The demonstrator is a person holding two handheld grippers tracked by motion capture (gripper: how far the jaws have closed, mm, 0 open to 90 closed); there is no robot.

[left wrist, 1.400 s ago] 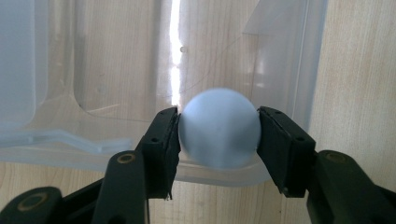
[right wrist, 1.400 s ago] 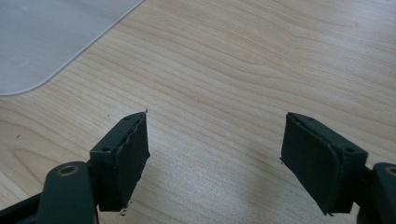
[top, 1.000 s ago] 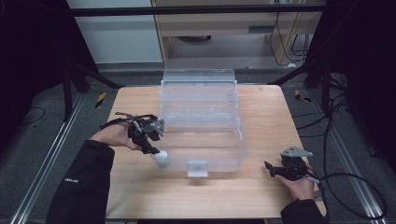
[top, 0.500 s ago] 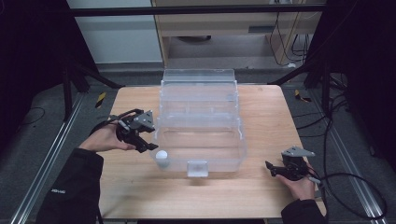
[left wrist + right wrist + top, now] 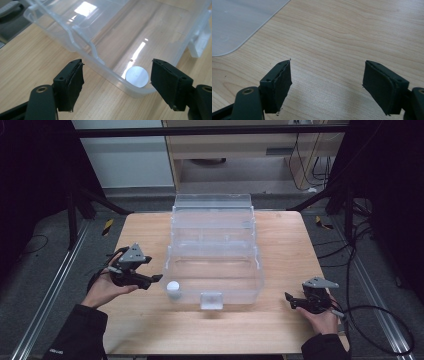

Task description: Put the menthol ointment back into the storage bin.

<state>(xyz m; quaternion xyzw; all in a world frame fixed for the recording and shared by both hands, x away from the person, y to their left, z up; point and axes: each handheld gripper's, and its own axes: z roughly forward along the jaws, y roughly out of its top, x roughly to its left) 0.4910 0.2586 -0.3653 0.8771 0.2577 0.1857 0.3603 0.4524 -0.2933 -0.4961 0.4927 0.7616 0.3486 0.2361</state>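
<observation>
A clear plastic box (image 5: 258, 270) stands open in the middle of the wooden table. A small white round piece (image 5: 173, 287) lies inside it, in the near left corner, and shows through the wall in the left gripper view (image 5: 137, 76). My left gripper (image 5: 155, 281) hovers just left of that corner, pointing at it. Its jaws have just been opening and now stand wide, open, with nothing between the pads (image 5: 116, 83). My right gripper (image 5: 290, 301) rests on the table near the front right, open and empty (image 5: 327, 85).
The box's clear lid (image 5: 212, 202) is folded back toward the far edge, and a latch tab (image 5: 211, 300) juts from its front wall. Bare tabletop (image 5: 150, 330) runs along the front and both sides of the box. Dark stands and cables surround the table.
The left gripper let go of the white piece at the box's near left corner, opened its jaws and drew back to the left. The right gripper stayed where it was.
</observation>
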